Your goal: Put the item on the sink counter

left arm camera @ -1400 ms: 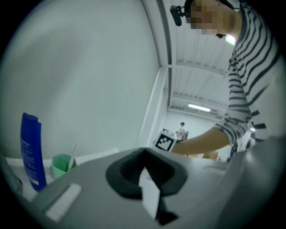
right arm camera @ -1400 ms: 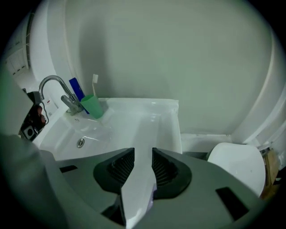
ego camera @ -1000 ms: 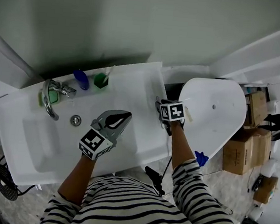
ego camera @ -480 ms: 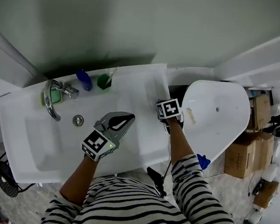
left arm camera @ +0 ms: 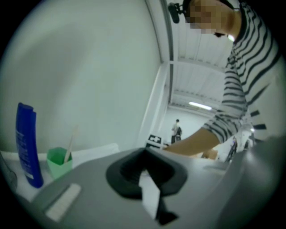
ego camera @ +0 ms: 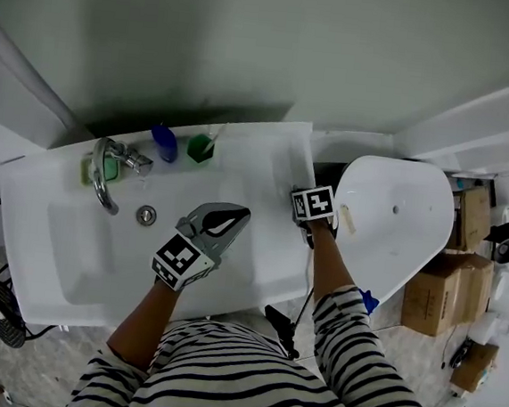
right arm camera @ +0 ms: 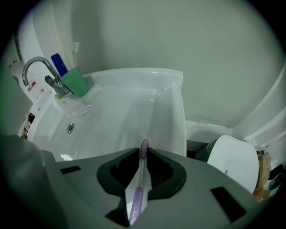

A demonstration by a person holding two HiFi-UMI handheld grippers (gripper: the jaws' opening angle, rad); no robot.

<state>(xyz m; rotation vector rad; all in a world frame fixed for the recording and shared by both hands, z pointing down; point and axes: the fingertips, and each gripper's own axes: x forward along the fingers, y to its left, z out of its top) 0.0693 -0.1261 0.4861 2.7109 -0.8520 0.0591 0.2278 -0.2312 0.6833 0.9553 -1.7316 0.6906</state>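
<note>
So, right gripper view: the right gripper (right arm camera: 143, 151) has its fingers clamped on a toothbrush (right arm camera: 139, 183), handle deep btw. the pads, bristle head poking out past the tips. The fingers have just been closing on it, prob. to firm up the hold before any set-down. The brush head aims down at the flat right end of the sink counter (right arm camera: 169, 118), w/ the toilet (right arm camera: 234, 163) just beyond the edge. Aim matters here: too far right and it misses the surface. The faucet (right arm camera: 38, 67), green cup (right arm camera: 75, 82) and blue bottle (right arm camera: 58, 66) sit well apart at the back left, so they don't crowd that end.

Left gripper view: the left gripper (left arm camera: 145, 154) points approx. level, fingers drawn together on nothing. Only a pale sliver shows in the slit. It looks parked, i.e. kept out of the way.

Head view: the right gripper hangs over the counter's right edge, next to the toilet. The left gripper hovers over the middle of the counter. The toothbrush isn't on the surface yet.
</note>
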